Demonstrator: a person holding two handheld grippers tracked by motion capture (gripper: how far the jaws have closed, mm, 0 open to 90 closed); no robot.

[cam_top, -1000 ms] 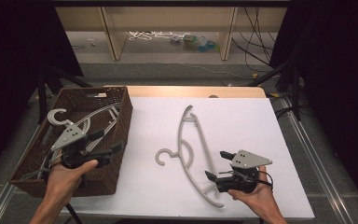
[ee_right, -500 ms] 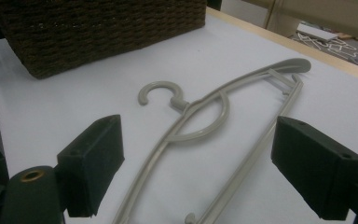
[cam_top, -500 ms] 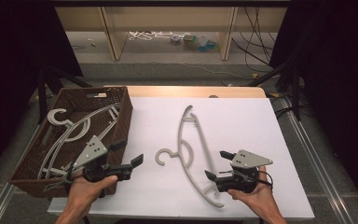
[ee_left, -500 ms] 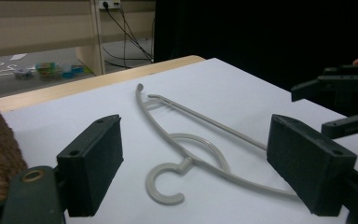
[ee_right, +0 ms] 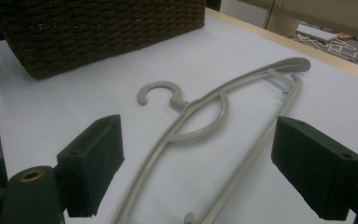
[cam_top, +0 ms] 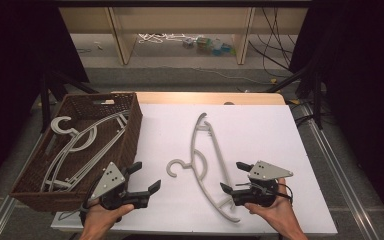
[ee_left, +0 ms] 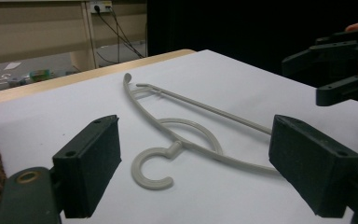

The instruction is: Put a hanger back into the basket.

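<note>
A grey plastic hanger [cam_top: 207,160] lies flat on the white table top [cam_top: 260,130], its hook pointing left. My left gripper [cam_top: 146,176] stands open just left of the hook, beside the basket's near right corner. In the left gripper view the hanger [ee_left: 173,148] lies ahead between the wide-apart jaws of the left gripper [ee_left: 196,172]. At the hanger's near end my right gripper [cam_top: 232,176] is open, and in its own view the hanger [ee_right: 177,100] runs between the spread jaws of the right gripper [ee_right: 196,172]. Neither gripper holds anything.
A dark wicker basket [cam_top: 130,132] at the left of the table holds several grey hangers [cam_top: 75,145]; its wall [ee_right: 98,32] fills the top left of the right gripper view. The right gripper [ee_left: 340,70] appears at the far right in the left gripper view. Wooden shelving stands behind the table.
My left gripper has come out of the basket and moved right, over the white table towards the hanger's hook. The right gripper and the hanger have stayed put.
</note>
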